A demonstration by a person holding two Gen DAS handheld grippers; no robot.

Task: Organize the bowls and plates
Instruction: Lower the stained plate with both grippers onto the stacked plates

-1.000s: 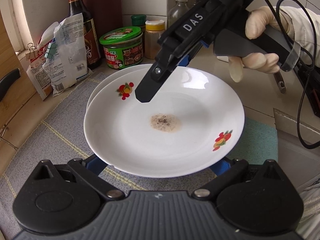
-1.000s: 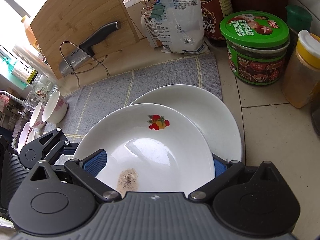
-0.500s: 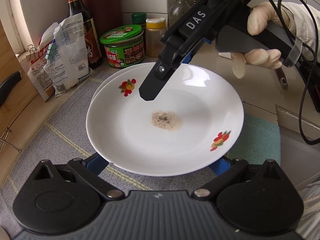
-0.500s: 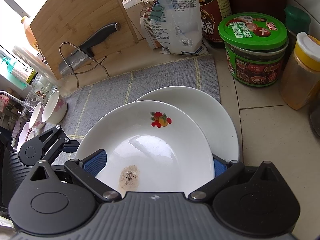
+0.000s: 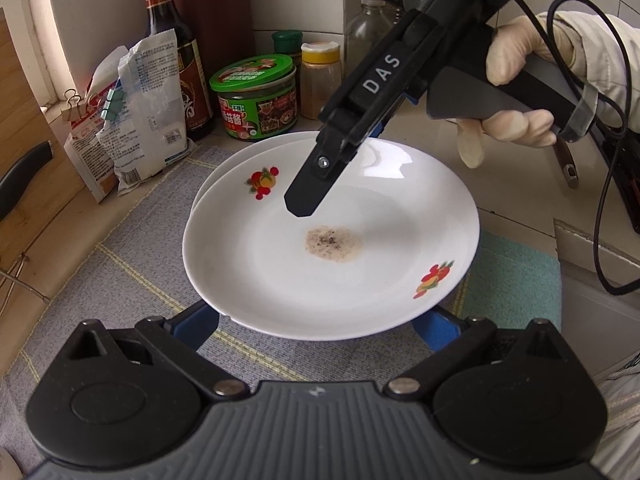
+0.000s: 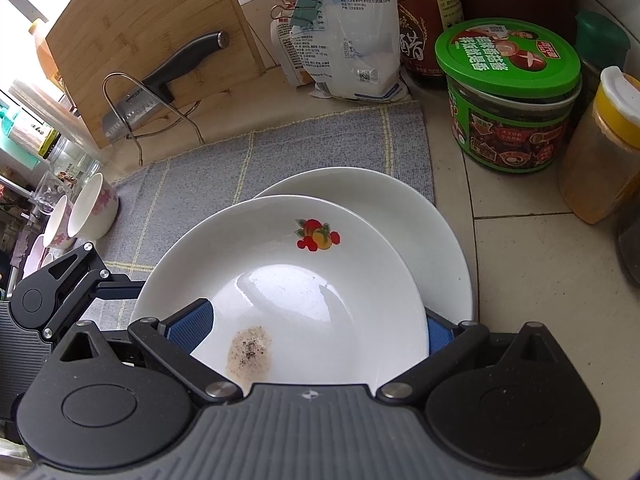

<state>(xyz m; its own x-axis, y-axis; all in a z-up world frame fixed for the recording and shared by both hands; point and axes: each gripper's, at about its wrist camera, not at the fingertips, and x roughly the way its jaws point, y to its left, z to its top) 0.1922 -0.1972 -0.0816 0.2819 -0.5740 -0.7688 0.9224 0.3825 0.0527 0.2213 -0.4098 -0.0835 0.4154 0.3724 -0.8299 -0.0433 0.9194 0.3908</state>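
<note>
A tiled kitchen counter corner, spread with a grey checked mat, carries the work. The right gripper has its blue pads standing wide apart on either side of the near rim of the top plate; whether they actually press on it I cannot tell. The left gripper likewise straddles the plate's opposite rim with its fingers spread, not clamped. That fruit-printed plate, marked with a brown speckled stain, sits offset on a plain lower plate peeking out at one o'clock in the right wrist view. Glazed china: stiff, moderately heavy, slick and chippable, so I judge the thin rim the only sound hold, gripped firmly and kept level. A gloved hand holds the right tool angled steeply down from two o'clock. Beyond, at nine o'clock, floral bowls lean together; a green-lidded jar stands at one o'clock.
</note>
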